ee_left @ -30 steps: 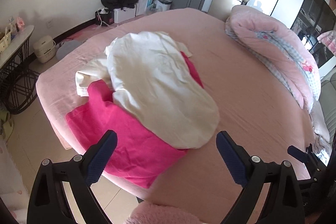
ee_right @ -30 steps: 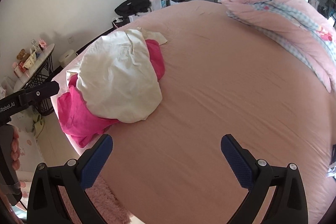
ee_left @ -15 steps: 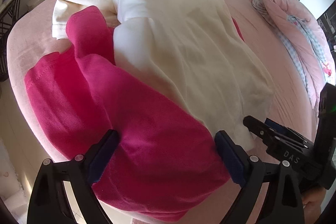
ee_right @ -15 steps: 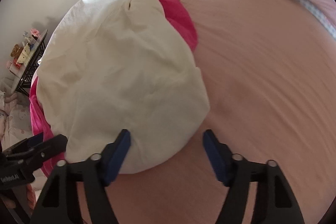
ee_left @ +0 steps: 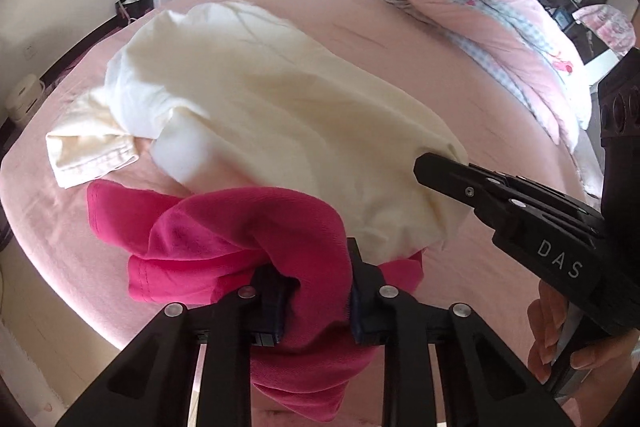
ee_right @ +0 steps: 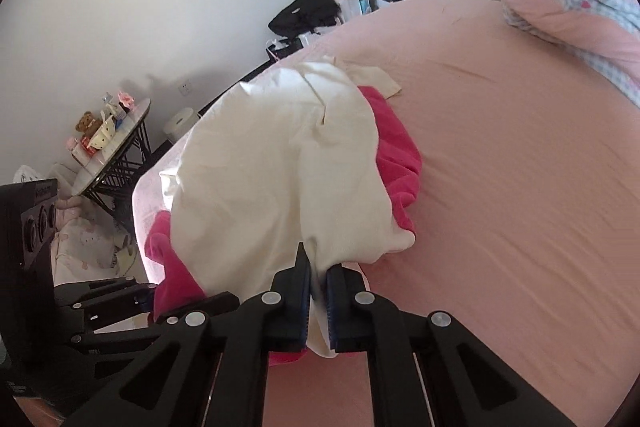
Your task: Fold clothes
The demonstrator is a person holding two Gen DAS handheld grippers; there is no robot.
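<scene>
Both jaws, open half a second ago, now clenched: left gripper (ee_left: 316, 301) bunches the pink garment (ee_left: 224, 231), right gripper (ee_right: 318, 301) pinches the cream garment (ee_right: 276, 167) hem. Both lifted at the bed (ee_right: 520, 187) edge. Pink garment's far part hidden under cream.

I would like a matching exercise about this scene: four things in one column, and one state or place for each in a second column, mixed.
Things:
1. left gripper
2. right gripper
3. rolled pink quilt
4. black bag

States:
a. on the floor by the wall
b. shut on the cream garment
c. lying at the far side of the bed
d. shut on the magenta garment

Pairs: 1-d, 2-b, 3-c, 4-a
</scene>
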